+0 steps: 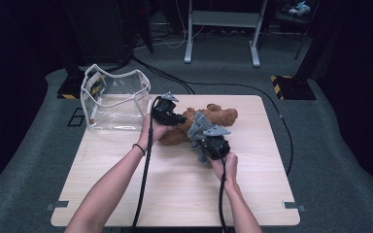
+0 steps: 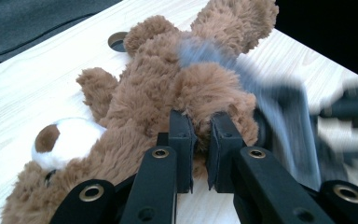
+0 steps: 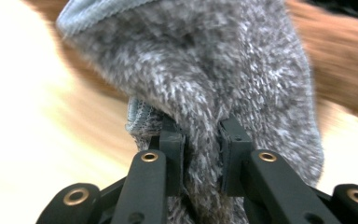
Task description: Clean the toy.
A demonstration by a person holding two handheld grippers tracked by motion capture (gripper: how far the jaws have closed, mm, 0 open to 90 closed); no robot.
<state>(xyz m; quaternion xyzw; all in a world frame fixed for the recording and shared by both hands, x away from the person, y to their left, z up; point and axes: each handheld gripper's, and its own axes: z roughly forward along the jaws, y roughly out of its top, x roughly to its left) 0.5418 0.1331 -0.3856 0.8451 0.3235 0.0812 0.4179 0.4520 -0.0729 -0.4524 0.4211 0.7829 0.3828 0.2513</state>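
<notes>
teddy bear (image 1: 209, 124) lies mid-tabletop (image 1: 175, 189), soft, light, squashy | grey sock (image 3: 214, 84) limp, stretchy, at bear's limb | left hand-held gripper (image 2: 200, 135) pinches brown fur | right hand-held gripper (image 3: 200, 154) clamps sock fabric | grip bunched cloth, not loose pile; it likely slips

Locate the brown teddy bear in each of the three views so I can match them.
High view: teddy bear lies at table centre, between both grippers.
Left gripper view: it spans the picture, a limb pinched in the left gripper.
Right gripper view: blurred brown fur behind, upper right.
Shared landmark: the grey fuzzy cloth.
</notes>
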